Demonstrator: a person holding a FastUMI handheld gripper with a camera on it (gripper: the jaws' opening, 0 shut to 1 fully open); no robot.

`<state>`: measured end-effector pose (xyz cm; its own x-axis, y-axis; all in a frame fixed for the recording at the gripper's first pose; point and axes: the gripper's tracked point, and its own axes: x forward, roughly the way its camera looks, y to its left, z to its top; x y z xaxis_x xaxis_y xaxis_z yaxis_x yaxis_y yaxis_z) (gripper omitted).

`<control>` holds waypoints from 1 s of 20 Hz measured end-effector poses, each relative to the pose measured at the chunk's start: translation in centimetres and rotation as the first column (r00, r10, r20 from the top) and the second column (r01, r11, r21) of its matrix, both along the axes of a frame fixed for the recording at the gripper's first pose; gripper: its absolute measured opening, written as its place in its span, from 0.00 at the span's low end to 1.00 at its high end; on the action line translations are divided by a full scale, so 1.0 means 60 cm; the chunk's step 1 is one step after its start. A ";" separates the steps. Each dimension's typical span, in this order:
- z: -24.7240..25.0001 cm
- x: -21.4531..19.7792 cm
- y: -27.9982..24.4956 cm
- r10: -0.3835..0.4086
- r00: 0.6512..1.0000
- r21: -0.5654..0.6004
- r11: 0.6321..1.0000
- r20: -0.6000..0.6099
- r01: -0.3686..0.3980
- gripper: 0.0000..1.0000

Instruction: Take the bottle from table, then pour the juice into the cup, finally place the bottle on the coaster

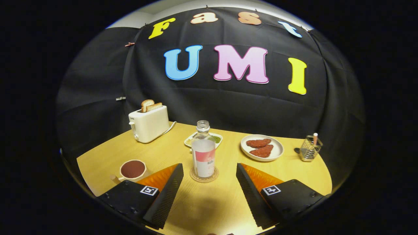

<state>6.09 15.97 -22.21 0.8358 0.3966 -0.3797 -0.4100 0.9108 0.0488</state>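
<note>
While my claw point(208, 178) hangs spread wide and grasping nothing, bare light-wood counter point(202, 209) lies between its fingers. Just ahead, touching neither finger, the clear uncapped plastic bottle point(203, 153) stands upright on the round woven coaster point(204, 178). Left of it sits the white cup of dark juice point(132, 169).

Table point(163, 153) bears toaster point(149, 125), cup point(132, 169), coaster point(204, 178), plate point(277, 150).

Black gripper point(208, 182) bodies bear square tags, seemingly screws.
</note>
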 end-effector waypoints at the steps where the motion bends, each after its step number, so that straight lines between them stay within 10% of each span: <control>1: 0.029 -0.011 -0.019 -0.037 0.999 -0.003 0.999 0.008 0.037 0.99; 10: 0.220 -0.125 -0.150 -0.344 0.929 0.019 0.938 0.135 0.345 0.99; 20: 0.383 -0.235 -0.130 -0.329 0.897 0.075 0.944 0.296 0.321 0.99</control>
